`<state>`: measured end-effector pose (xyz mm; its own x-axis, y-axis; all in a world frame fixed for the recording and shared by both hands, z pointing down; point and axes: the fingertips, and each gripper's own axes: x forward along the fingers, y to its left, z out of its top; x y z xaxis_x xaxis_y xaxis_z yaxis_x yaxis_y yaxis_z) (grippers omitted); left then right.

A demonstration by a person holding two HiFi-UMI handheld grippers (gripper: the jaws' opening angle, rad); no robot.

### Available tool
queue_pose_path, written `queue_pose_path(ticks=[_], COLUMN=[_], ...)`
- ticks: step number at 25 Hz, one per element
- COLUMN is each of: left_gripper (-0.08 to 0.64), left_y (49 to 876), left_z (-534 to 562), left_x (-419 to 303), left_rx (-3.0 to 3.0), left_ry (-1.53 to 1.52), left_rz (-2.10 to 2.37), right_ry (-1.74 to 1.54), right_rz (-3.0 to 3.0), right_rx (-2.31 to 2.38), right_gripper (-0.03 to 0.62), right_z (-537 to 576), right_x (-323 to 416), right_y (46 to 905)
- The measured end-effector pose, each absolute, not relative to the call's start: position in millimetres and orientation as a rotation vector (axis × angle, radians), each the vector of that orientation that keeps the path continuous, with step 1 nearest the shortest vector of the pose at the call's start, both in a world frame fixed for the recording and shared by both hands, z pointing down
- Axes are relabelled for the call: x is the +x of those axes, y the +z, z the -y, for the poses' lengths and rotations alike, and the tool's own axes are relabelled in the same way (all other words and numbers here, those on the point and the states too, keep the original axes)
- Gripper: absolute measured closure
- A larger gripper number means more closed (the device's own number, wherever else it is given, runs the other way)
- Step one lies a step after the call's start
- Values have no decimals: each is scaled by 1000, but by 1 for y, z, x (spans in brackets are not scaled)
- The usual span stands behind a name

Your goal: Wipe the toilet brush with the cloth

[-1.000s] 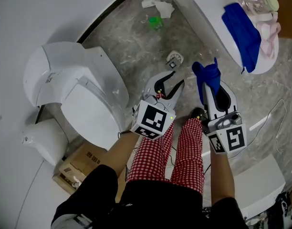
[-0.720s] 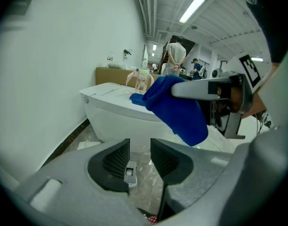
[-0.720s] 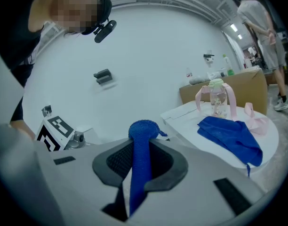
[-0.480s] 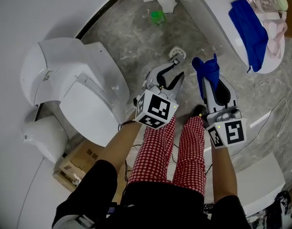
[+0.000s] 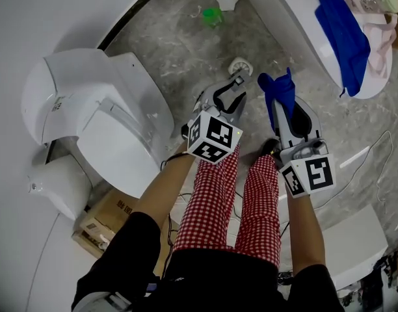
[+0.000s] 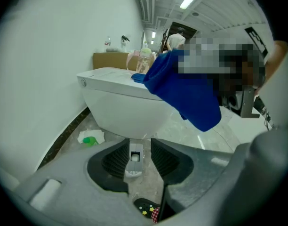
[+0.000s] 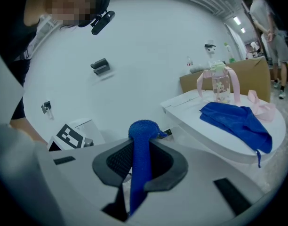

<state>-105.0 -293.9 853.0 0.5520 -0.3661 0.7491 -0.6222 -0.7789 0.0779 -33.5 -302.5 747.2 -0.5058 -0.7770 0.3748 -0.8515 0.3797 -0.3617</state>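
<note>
Cloth [image 7: 140, 142], blue, was pinched tight between the right gripper's [image 5: 285, 112] jaws, its end bunched above them. The left gripper's [image 6: 140, 155] jaws stood apart and had just been opening, with nothing gripped. The white toilet brush [image 5: 238, 65] stood on the floor [image 5: 179, 44] just beyond their tips. The toilet [image 5: 121, 125] edge lay near on the left, with open floor ahead.

bright even overhead light, soft shadows, fisheye-warped dark corners.
</note>
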Motion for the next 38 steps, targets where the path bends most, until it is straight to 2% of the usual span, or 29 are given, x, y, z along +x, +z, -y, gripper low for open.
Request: queue_pose_path(ticks=[38], left_gripper=[385], left_y=[955], left_z=[303], left_x=[-91], left_rx=[2181], left_ry=[1422], left_rz=[617], right_ry=[823], right_rz=[2443], right_rx=[1541], right_gripper=[528], right_z=[308], right_x=[0], right_y=[747])
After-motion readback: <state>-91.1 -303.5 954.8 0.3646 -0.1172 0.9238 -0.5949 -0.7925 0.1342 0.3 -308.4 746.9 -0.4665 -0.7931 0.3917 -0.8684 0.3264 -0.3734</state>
